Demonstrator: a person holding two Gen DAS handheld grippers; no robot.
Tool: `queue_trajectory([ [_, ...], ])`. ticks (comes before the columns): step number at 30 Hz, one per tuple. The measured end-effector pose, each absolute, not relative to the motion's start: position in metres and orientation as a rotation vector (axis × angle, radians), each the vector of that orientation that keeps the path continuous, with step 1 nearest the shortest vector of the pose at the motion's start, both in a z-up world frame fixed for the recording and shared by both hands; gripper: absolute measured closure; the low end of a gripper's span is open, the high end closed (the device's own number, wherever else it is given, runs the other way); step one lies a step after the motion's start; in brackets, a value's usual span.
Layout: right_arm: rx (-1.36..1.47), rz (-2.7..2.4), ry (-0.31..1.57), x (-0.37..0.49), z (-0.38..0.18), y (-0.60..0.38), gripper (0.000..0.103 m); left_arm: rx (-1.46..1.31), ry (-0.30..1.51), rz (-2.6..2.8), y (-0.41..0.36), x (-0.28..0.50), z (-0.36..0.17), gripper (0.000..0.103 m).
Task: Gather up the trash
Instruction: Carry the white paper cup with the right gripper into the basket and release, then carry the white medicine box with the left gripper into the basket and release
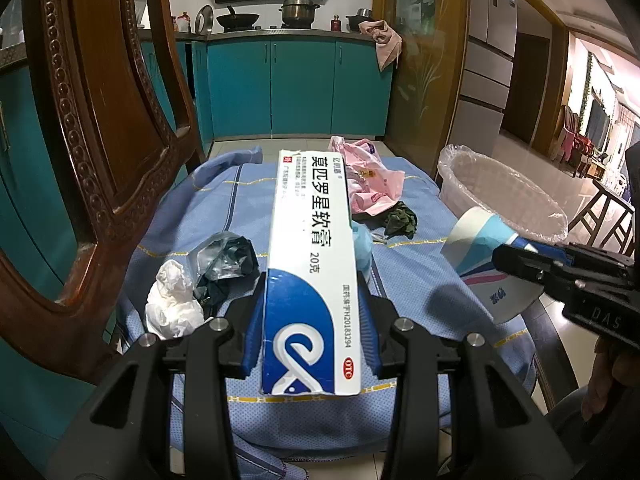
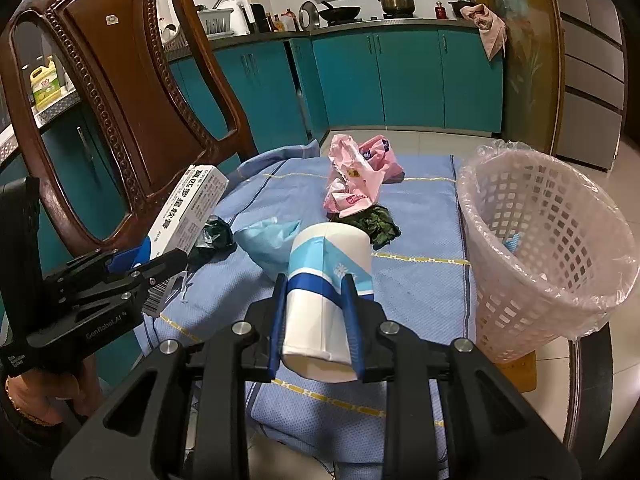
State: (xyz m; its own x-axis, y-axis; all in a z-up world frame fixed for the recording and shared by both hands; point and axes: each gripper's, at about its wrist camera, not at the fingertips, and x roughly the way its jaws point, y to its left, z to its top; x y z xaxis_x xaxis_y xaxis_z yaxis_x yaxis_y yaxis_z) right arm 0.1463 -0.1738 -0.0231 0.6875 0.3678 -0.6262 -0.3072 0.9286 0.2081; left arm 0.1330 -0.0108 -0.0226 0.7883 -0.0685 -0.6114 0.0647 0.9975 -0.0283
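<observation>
- Cardboard – the ointment box [image 1: 310,264] sits clamped in the left gripper [image 1: 310,320], its long axis running forward along the fingers.
- The right gripper [image 2: 316,320] squeezes the paper cup [image 2: 326,284], mouth pointing away.
- The lined basket [image 2: 560,256] stands to the right – nearer the right hand, so the cup likely drops first.
- Both loads hang above the blue cloth [image 2: 420,280].

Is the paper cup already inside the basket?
No, the paper cup is clamped in the right tongs, outside the basket.

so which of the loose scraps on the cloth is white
The crumpled tissue at the cloth's left edge, beside the chair. The wad next to it is dark, the bag pink, the far scrap green.
</observation>
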Motion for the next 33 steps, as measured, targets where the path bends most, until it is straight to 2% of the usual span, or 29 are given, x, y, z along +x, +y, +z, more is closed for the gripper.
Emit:
queue_trajectory([
  [9, 0.29, 0.083, 0.431, 0.167, 0.02, -0.274, 0.075, -0.011, 0.656, -0.069, -0.009, 0.132, -0.024, 0.062],
  [11, 0.309, -0.011, 0.403, 0.18, 0.016, -0.297, 0.072, -0.009, 0.656, -0.074, -0.01, 0.133, -0.025, 0.062],
  [12, 0.328, -0.043, 0.41, 0.191, 0.008, -0.31, 0.068, -0.006, 0.655, -0.074, -0.011, 0.133, -0.025, 0.062],
  [13, 0.347, -0.053, 0.442, 0.203, -0.004, -0.321, 0.049, -0.005, 0.656, -0.075, -0.012, 0.133, -0.025, 0.062],
  [14, 0.364, -0.066, 0.467, 0.208, -0.014, -0.326, 0.036, -0.004, 0.658, -0.075, -0.012, 0.133, -0.026, 0.062],
  [16, 0.422, -0.089, 0.53, 0.211, -0.027, -0.335, 0.036, -0.004, 0.656, -0.078, -0.013, 0.133, -0.025, 0.062],
  [18, 0.463, -0.065, 0.506, 0.195, -0.021, -0.335, 0.034, -0.001, 0.651, -0.081, -0.014, 0.132, -0.025, 0.062],
  [20, 0.489, -0.086, 0.408, 0.16, -0.006, -0.332, 0.013, 0.002, 0.649, -0.086, -0.015, 0.132, -0.025, 0.062],
  [22, 0.552, -0.129, 0.303, 0.125, 0.003, -0.334, 0.006, 0.021, 0.649, -0.106, -0.022, 0.132, -0.027, 0.062],
  [27, 0.716, -0.215, 0.16, 0.064, 0.001, -0.351, 0.004, 0.011, 0.651, -0.21, -0.052, 0.137, -0.017, 0.062],
  [33, 0.844, -0.297, 0.111, 0.038, -0.011, -0.376, 0.003, 0.036, 0.582, -0.426, -0.159, 0.183, 0.036, 0.062],
])
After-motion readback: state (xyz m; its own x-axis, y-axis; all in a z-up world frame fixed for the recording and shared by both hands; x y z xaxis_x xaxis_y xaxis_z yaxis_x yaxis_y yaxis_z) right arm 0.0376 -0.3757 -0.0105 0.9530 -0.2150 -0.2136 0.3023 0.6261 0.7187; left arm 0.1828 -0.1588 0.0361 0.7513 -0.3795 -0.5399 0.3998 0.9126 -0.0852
